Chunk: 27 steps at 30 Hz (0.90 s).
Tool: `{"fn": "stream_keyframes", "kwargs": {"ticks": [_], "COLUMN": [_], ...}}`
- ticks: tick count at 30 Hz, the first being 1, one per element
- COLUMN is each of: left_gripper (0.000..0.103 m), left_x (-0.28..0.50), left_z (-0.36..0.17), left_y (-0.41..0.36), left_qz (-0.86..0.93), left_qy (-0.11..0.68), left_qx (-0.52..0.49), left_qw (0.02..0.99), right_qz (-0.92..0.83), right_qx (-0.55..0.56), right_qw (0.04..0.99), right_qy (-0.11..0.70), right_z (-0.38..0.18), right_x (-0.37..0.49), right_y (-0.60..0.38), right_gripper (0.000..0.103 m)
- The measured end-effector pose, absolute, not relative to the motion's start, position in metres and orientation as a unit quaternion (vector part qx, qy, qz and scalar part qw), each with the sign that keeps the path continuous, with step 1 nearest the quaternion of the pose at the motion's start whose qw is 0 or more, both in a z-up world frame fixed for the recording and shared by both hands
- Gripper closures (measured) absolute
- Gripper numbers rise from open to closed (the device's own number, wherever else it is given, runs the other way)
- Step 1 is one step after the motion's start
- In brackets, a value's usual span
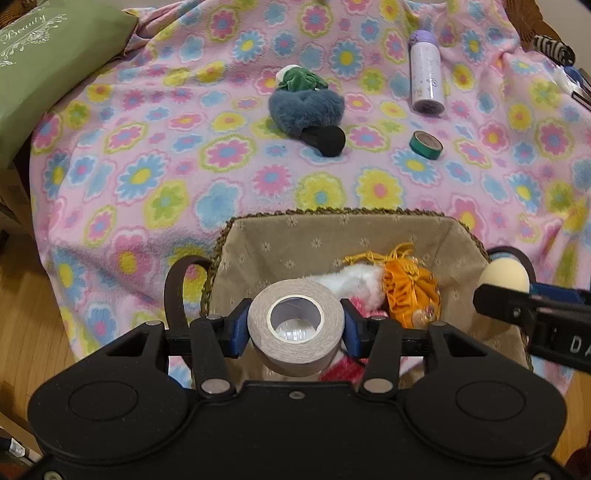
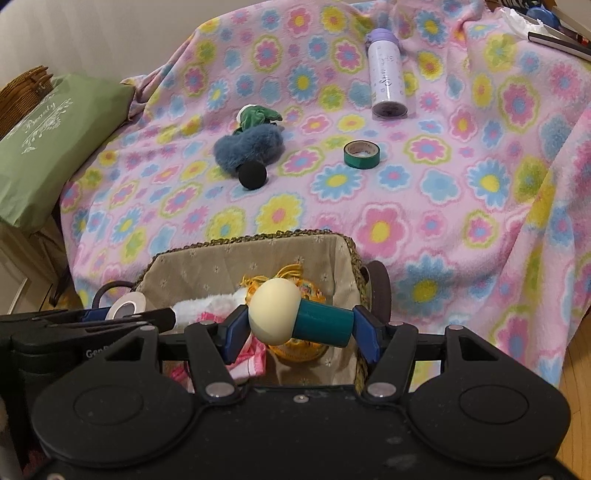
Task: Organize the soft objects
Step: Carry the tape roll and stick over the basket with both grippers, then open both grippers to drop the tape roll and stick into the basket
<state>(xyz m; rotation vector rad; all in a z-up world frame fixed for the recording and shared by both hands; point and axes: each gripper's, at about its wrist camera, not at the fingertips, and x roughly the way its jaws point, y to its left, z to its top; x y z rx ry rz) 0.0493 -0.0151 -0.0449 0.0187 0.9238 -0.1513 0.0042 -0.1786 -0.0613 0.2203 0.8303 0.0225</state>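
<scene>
My left gripper [image 1: 294,326] is shut on a beige tape roll [image 1: 295,325] and holds it over the fabric-lined woven basket [image 1: 280,236]. My right gripper [image 2: 300,326] is shut on a cream-headed, teal-handled sponge [image 2: 295,317], also above the basket [image 2: 207,262]. In the basket lie a white fluffy item [image 1: 354,282], an orange pouch [image 1: 410,291] and a pink cloth [image 2: 247,358]. On the flowered blanket [image 1: 147,155] farther off lie a blue fluffy toy [image 1: 304,107] with a green plush [image 1: 299,79] and a black foam ball [image 1: 328,140].
A green tape roll [image 1: 425,144] and a purple-capped white bottle [image 1: 426,74] lie on the blanket at the right. A green pillow [image 1: 48,62] sits at the far left. Wooden floor [image 1: 33,314] shows at the lower left. Books and clutter [image 2: 554,33] are at the far right.
</scene>
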Motion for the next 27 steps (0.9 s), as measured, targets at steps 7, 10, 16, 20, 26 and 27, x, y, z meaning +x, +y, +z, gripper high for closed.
{"fn": "stream_keyframes", "kwargs": {"ticks": [7,10,16,20,26,27], "left_gripper": [0.055,0.055,0.055,0.055,0.055,0.055], "left_x": [0.04,0.04,0.038,0.037,0.038,0.038], "left_z": [-0.049,-0.052,-0.058,-0.058,-0.059,-0.059], "left_y": [-0.014,-0.014,-0.015,-0.015,-0.014,-0.014], "left_qz": [-0.081,-0.082,-0.084,-0.084,-0.079,-0.078], "left_qy": [0.453,0.459,0.467,0.469,0.469,0.469], "left_qx": [0.018,0.018,0.023,0.026,0.028,0.028], "left_qw": [0.888,0.885,0.88,0.879,0.879,0.879], "right_qz": [0.03,0.036,0.041,0.047,0.055,0.057], "right_qx": [0.116,0.116,0.107,0.102,0.074,0.068], "right_qw": [0.895,0.892,0.891,0.889,0.894,0.895], "right_qy": [0.429,0.436,0.44,0.445,0.439,0.438], "right_z": [-0.069,-0.071,-0.071,-0.072,-0.067,-0.066], "right_x": [0.005,0.006,0.01,0.01,0.011,0.012], "right_y": [-0.179,-0.177,-0.174,-0.172,-0.163,-0.162], "right_gripper": [0.044,0.044,0.044,0.044,0.044,0.044]}}
